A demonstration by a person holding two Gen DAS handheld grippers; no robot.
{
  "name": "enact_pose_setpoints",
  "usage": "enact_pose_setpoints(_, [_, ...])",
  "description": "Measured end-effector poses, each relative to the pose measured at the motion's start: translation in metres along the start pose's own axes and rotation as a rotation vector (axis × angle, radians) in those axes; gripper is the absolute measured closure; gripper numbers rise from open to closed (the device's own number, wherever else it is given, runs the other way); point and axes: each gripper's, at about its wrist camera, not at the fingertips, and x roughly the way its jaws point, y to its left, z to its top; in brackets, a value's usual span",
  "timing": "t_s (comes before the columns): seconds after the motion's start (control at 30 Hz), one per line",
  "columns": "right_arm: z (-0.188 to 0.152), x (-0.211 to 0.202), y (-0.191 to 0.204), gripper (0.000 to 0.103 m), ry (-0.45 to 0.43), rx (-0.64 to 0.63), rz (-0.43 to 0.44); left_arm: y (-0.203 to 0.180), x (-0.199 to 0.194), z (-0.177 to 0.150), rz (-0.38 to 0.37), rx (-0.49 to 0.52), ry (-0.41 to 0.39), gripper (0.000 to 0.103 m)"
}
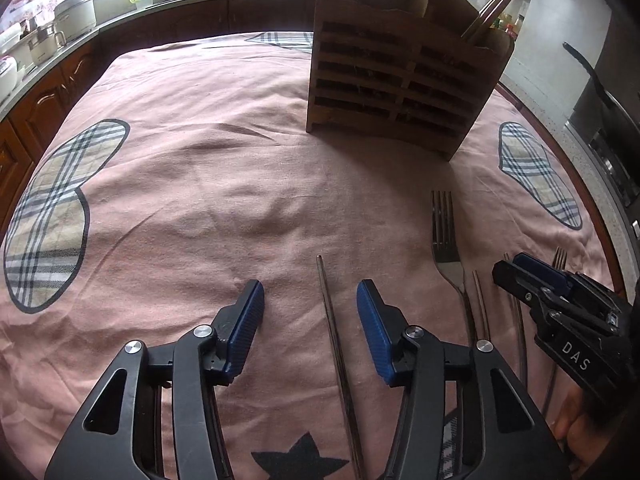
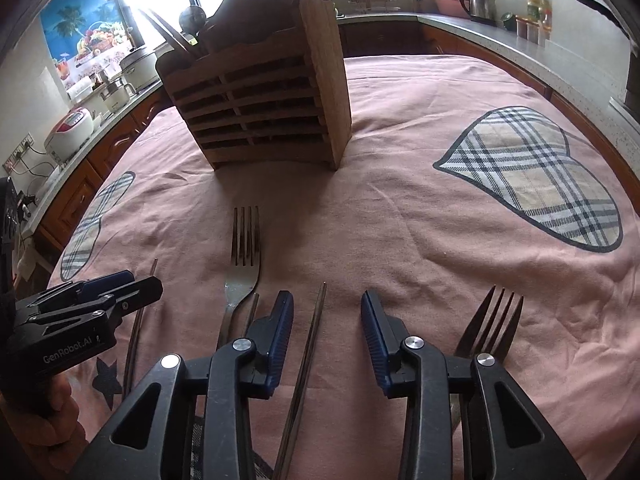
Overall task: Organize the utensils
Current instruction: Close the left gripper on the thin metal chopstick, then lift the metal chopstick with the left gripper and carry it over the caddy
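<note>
Hovering low over the desk (image 1: 240,168), both claws are spread: the left claw (image 1: 310,310) straddles one chopstick (image 1: 334,332), the right claw (image 2: 326,320) another (image 2: 308,344). Forks (image 2: 242,264) lie beside them, seemingly untouched; the holder (image 2: 260,112) stands toward the far edge.

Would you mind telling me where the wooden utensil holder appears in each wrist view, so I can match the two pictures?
Left wrist view: the wooden utensil holder stands upper right of centre on the pink tablecloth, beyond the large fork.
Right wrist view: the holder stands upper left of centre, directly beyond the same fork.
Shared landmark: that large fork, tines pointing towards the holder.
</note>
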Motion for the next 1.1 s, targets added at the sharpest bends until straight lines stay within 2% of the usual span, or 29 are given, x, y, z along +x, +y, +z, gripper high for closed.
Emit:
enact_pose_setpoints(0.03, [-0.001,0.0,0.001,0.072,-0.001,-0.012,-0.019,-0.002,0.0,0.0,0.015,0.008,-0.006,0.071])
enact_pose_setpoints(0.1, [-0.003,-0.001,0.003,0.082,-0.007,-0.036,-0.056,-0.003,0.0,0.0,0.023,0.017,-0.012,0.081])
enact_pose_setpoints(0.13, [-0.003,-0.001,0.003,0.084,-0.009,-0.042,-0.066,-0.003,0.0,0.0,0.019,0.015,-0.012,0.088])
enact_pose_setpoints(0.2, [-0.003,-0.002,0.003,0.093,-0.01,-0.046,-0.073,-0.001,0.0,0.001,0.006,0.006,-0.007,0.096])
enact_pose_setpoints(0.47, [0.002,-0.011,-0.005,0.098,-0.011,0.033,0.047,0.011,-0.015,0.0,-0.061,-0.042,-0.015,0.097])
enact_pose_setpoints(0.8, [0.006,-0.063,-0.006,0.099,-0.113,0.11,0.198,0.026,-0.075,-0.013,-0.113,-0.087,-0.11,0.098])
enact_pose_setpoints(1.1, [0.004,-0.101,0.007,0.099,-0.185,0.089,0.241,0.039,-0.121,-0.026,-0.146,-0.12,-0.185,0.099])
